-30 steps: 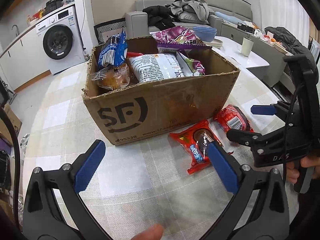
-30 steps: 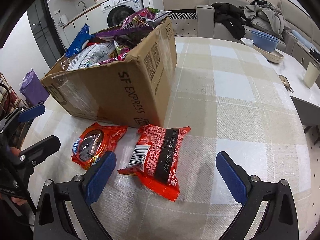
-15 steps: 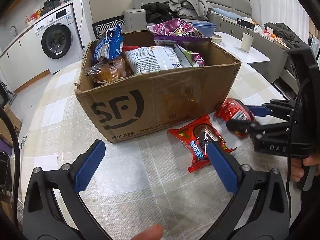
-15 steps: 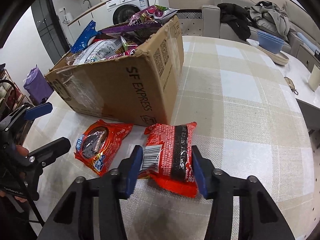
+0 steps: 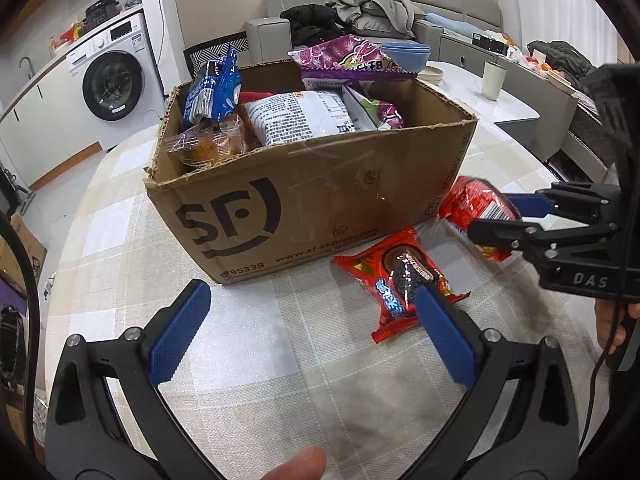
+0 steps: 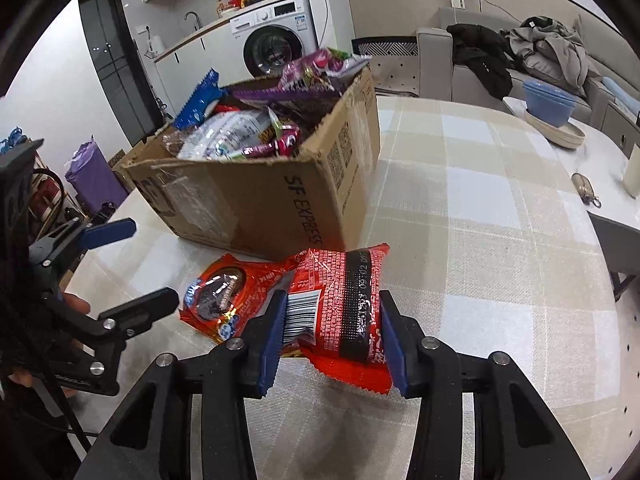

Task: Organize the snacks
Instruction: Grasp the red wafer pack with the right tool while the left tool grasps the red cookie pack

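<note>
A cardboard SF box (image 5: 304, 200) full of snack bags stands on the checked table; it also shows in the right wrist view (image 6: 256, 200). My right gripper (image 6: 334, 340) is shut on a red snack packet (image 6: 340, 304) and holds it lifted just above the table, right of the box's near corner; the packet also shows in the left wrist view (image 5: 476, 204). A red cookie packet (image 5: 400, 280) lies flat in front of the box, also in the right wrist view (image 6: 228, 296). My left gripper (image 5: 312, 336) is open and empty, its right finger next to the cookie packet.
A blue bowl on plates (image 6: 550, 108) and a cup (image 5: 491, 80) stand on the white table beyond. A key ring (image 6: 586, 188) lies at the table's right. A sofa with clothes (image 5: 360, 12) and a washing machine (image 5: 112, 80) are behind.
My right gripper closed on the red snack packet and raised it off the table. The left gripper has edged closer to the box and stays open.
</note>
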Demonstrator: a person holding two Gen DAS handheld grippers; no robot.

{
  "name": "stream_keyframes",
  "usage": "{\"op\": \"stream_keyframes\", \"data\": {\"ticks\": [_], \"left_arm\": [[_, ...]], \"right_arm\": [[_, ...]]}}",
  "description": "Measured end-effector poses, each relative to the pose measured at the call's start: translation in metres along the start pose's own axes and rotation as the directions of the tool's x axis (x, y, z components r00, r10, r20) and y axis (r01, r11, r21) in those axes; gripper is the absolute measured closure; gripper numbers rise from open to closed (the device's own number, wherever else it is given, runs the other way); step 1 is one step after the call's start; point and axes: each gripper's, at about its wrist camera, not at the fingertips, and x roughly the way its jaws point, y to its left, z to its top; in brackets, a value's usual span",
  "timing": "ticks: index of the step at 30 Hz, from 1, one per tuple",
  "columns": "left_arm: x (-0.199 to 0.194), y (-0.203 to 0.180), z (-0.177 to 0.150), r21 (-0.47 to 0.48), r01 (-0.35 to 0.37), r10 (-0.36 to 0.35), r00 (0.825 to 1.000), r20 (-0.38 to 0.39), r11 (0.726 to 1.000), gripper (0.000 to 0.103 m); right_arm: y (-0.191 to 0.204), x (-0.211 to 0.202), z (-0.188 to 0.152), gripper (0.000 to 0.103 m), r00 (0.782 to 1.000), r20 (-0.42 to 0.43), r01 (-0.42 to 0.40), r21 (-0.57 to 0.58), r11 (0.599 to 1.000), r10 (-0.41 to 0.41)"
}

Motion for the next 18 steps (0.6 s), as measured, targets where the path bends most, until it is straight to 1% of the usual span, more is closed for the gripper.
{"op": "stream_keyframes", "data": {"ticks": [3,5,7,14,16,18], "left_arm": [[0.0,-0.006,-0.001,-0.006,0.017,-0.017,1.0,-0.012,1.0,0.001],[0.001,-0.009,-0.001,-0.009,0.015,-0.015,1.0,-0.014,1.0,0.001],[0.005,-0.015,-0.001,-0.006,0.01,-0.01,1.0,-0.022,1.0,0.001],[0.021,-0.034,0.004,0.002,0.032,-0.032,0.998,-0.048,0.999,0.001],[0.024,-0.038,0.006,-0.001,0.048,-0.048,0.997,-0.053,0.999,0.001],[0.028,-0.043,0.008,0.004,0.045,-0.045,0.997,-0.058,0.999,0.001]], "right_arm": [[0.0,-0.009,0.003,0.058,1.0,0.026,-0.004,0.002,1.0,0.004],[-0.003,-0.015,0.003,0.058,0.999,0.045,-0.02,0.008,1.0,0.02],[-0.005,-0.017,0.004,0.058,0.999,0.047,-0.019,0.012,1.0,0.018],[-0.013,-0.022,0.007,0.058,0.999,0.051,-0.019,0.026,0.999,0.018],[-0.015,-0.025,0.007,0.058,0.998,0.058,-0.018,0.032,0.999,0.016],[-0.017,-0.027,0.007,0.058,0.998,0.063,-0.018,0.036,0.999,0.015]]}}
